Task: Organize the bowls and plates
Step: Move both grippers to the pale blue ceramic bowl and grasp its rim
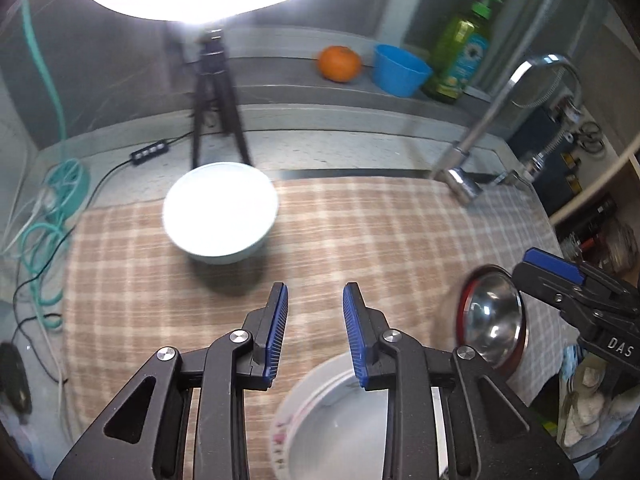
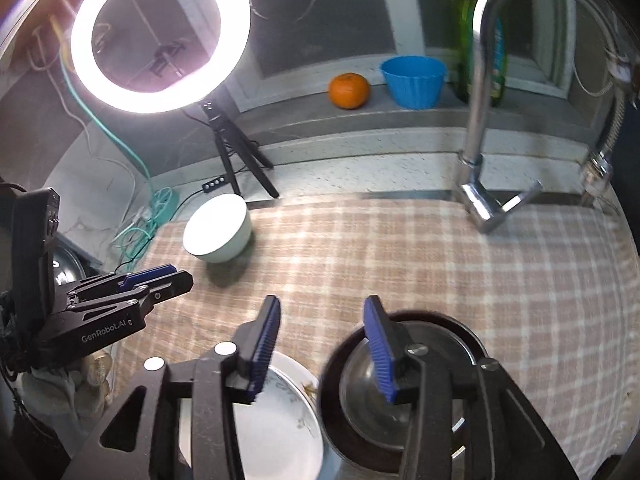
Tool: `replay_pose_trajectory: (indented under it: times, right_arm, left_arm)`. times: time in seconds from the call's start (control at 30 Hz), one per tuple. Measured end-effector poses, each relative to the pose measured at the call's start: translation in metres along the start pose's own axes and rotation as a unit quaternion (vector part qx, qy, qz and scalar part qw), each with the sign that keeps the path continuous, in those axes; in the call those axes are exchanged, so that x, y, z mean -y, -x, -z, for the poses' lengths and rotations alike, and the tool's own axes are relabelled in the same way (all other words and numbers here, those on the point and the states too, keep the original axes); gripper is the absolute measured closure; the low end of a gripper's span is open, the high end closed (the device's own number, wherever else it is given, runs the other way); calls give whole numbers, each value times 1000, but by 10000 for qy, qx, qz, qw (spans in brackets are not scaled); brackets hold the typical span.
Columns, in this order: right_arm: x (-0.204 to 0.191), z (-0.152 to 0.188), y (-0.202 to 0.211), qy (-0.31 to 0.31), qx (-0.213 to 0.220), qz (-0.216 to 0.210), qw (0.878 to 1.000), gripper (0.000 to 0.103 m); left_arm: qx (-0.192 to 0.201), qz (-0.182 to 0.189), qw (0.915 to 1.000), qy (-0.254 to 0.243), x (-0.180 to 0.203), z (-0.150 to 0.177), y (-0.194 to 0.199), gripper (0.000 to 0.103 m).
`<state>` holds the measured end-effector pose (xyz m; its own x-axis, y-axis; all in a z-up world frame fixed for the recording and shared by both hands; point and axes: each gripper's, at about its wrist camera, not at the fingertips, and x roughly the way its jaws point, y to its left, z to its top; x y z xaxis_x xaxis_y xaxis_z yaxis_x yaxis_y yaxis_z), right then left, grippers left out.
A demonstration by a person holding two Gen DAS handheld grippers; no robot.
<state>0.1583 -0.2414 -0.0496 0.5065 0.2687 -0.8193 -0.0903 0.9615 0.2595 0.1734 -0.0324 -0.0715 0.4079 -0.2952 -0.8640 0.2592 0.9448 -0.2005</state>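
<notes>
Now both grippers hang empty, the left gripper [image 1: 315,296] narrowly parted, the right gripper [image 2: 322,310] wider; the white bowl [image 1: 220,214] sits far-left on the cloth [image 1: 360,232], nearer the left gripper; plate [image 2: 280,432] and steel bowl [image 2: 360,392] lie near.

A ring light [image 2: 160,36] on a tripod at the far left is the main source, blown out to pure white in both views. Its glare washes out the white bowl [image 1: 220,212], whose inside shows no detail. The steel bowl [image 1: 494,316] carries bright reflections. Motion blur softens the checked cloth [image 2: 440,264] and near dishes. Fisheye bending curves the edges, and the corners fall dark.
</notes>
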Motion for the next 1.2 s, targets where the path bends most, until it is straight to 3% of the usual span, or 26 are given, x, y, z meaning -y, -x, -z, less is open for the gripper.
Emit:
replay_pose_trajectory:
  times: [0.33,0.83,1.2]
  right_arm:
    - [-34,-33,-38,67,-153,-264,9995,60]
    - [-42,-60,-106,-504,-583,-864,9933,61]
    - [-53,-71,-151,-638,-898,-1007,9888,75]
  left_arm:
    - [96,-267,9971,708,-71,-10,-2,76]
    - [-73,141,9866,1625,-132,-27,-34,76]
    - [-215,308,9811,1900,-146,-37,-63,77]
